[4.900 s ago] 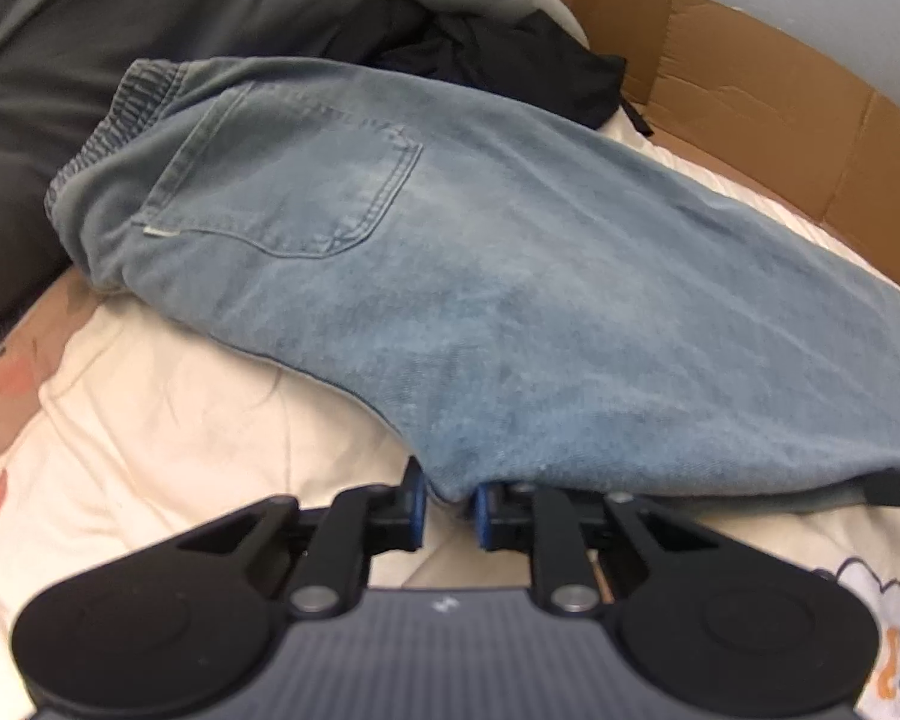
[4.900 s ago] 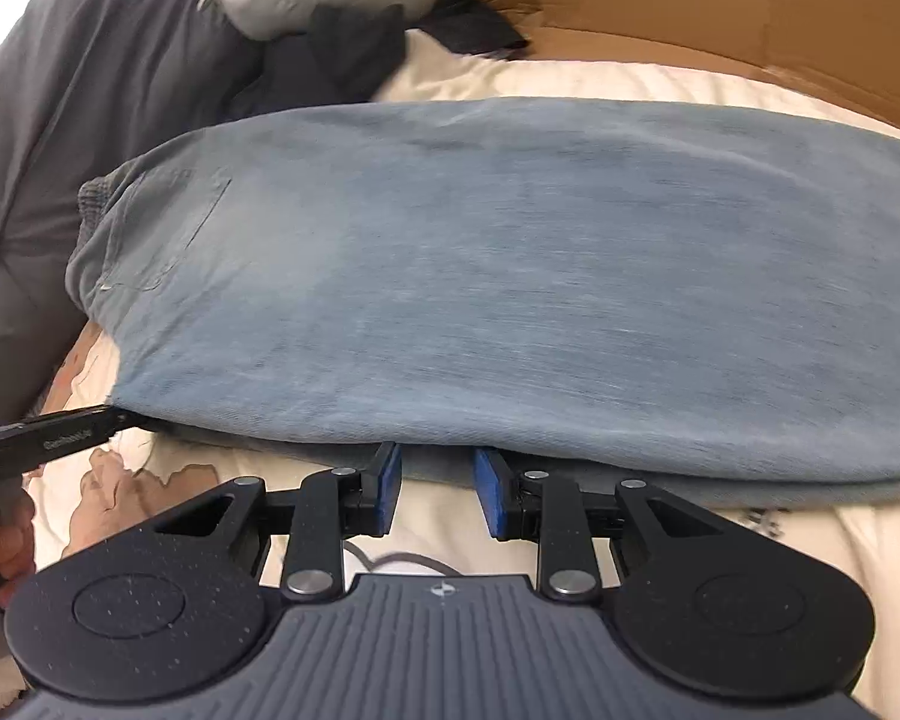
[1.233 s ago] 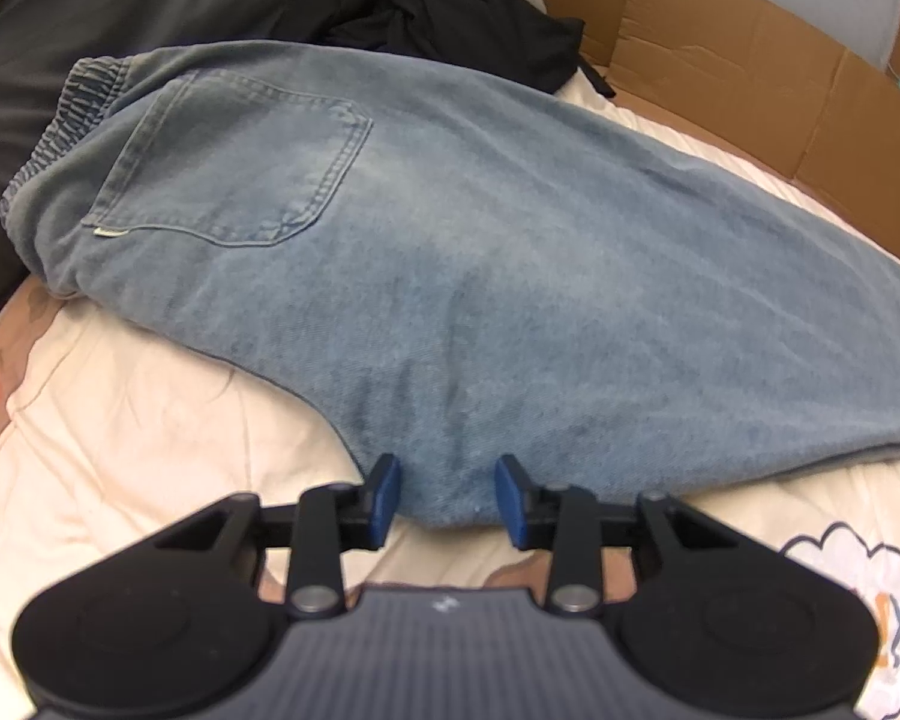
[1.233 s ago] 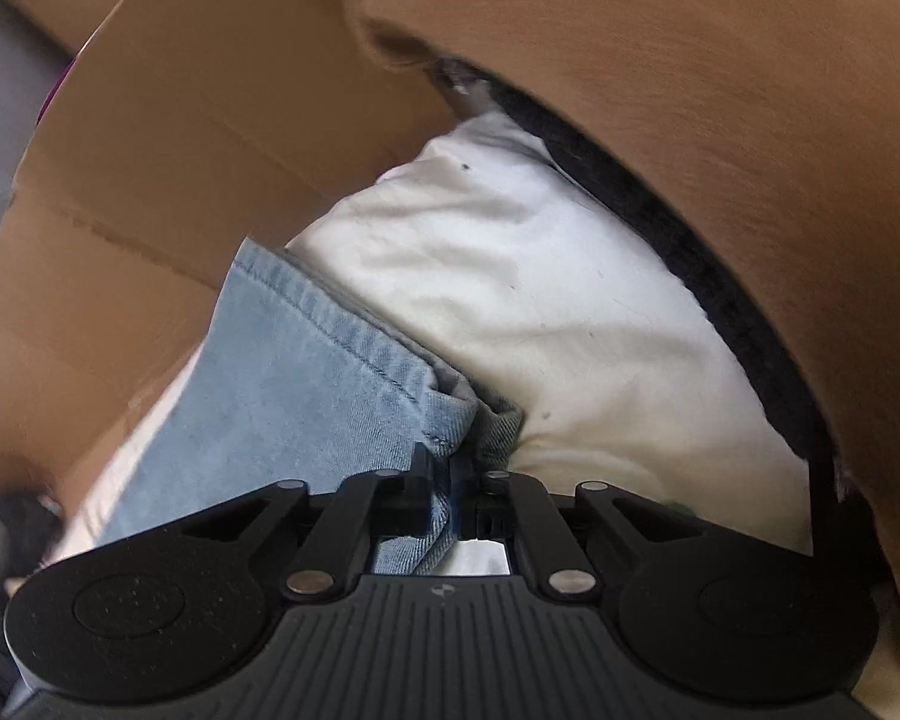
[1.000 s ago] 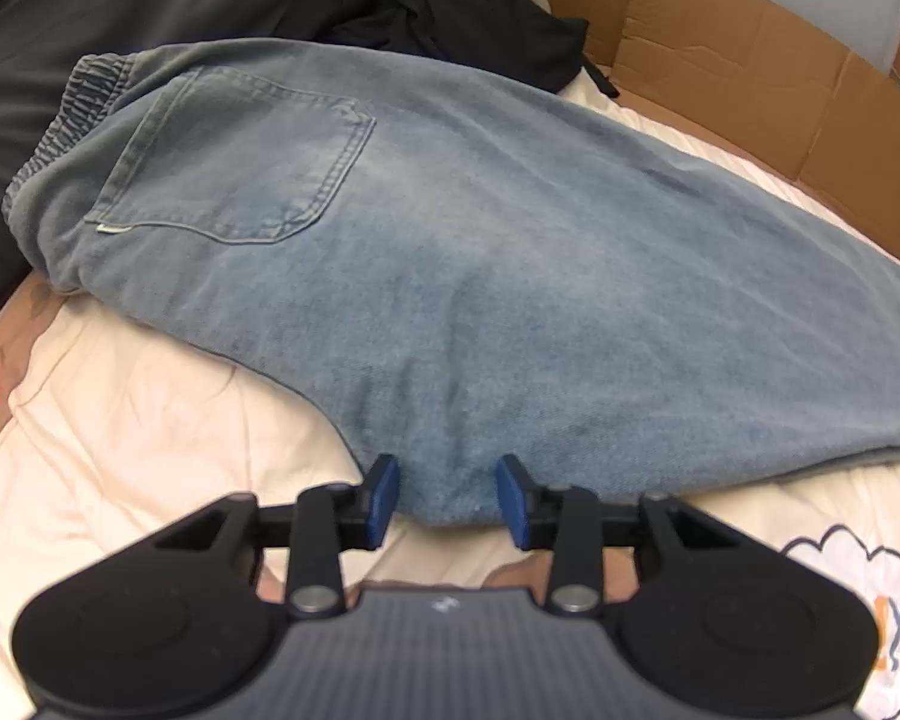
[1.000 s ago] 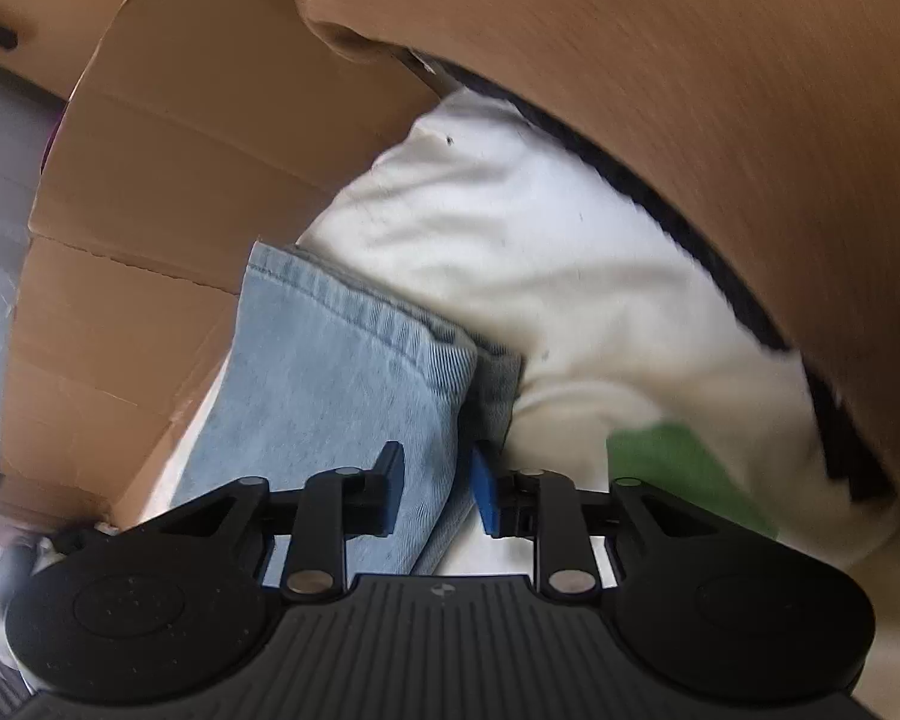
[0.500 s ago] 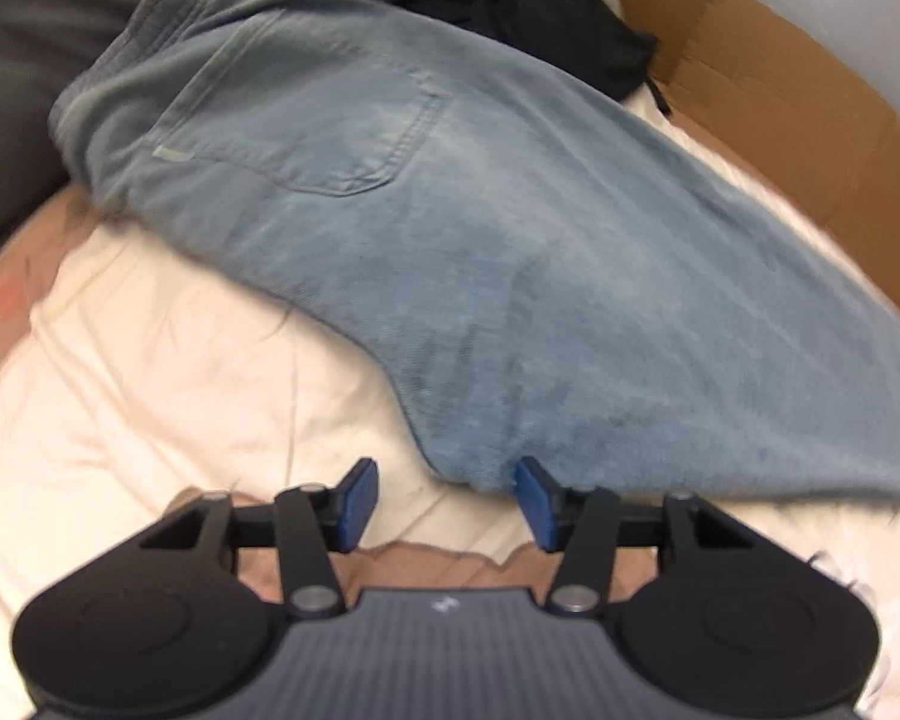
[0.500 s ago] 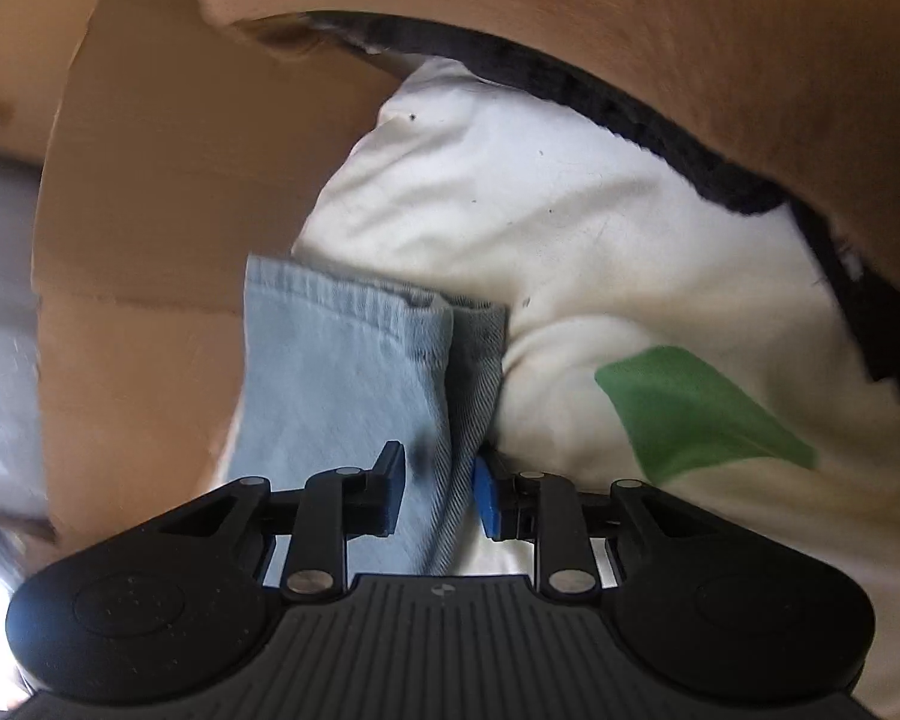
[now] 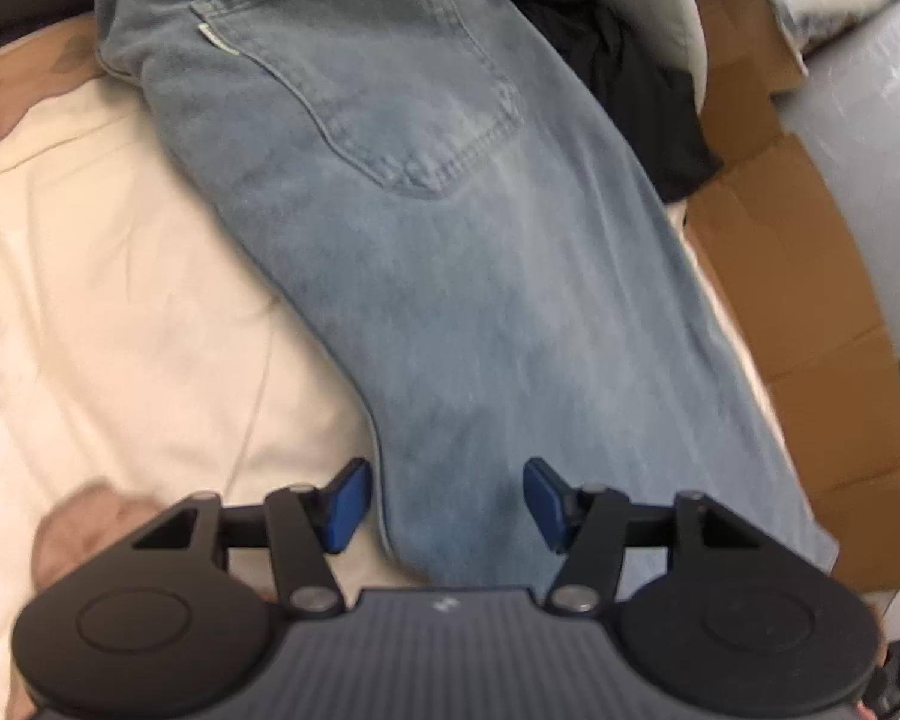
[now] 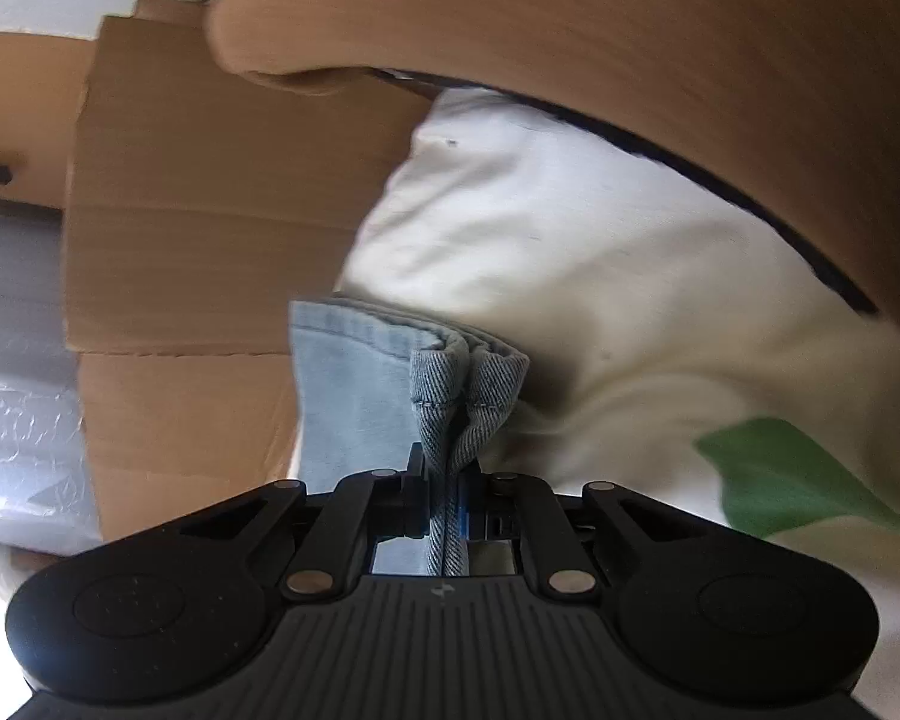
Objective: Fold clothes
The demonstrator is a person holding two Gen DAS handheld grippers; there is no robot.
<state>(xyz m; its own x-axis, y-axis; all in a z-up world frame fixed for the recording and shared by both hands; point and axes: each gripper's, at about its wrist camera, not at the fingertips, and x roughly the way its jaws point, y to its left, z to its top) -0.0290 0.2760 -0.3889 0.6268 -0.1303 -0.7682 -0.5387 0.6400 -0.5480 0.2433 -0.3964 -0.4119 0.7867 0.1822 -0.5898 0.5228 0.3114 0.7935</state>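
Now the jeans (image 9: 450, 276) are spread on the bed (image 9: 120, 300), hem pinched firmly in the right gripper (image 10: 447, 498), whose jaws have just closed. Both layers should be kept clamped. The left gripper (image 9: 444, 501), angled downward, is being opened, denim lying unpressed between its jaws.

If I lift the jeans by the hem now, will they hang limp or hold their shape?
Likely limp: the jeans drape softly over the bedding. The hem bunches where the right hand-held gripper pinches it. Thick doubled denim, so probably fairly heavy and unlikely to slip.
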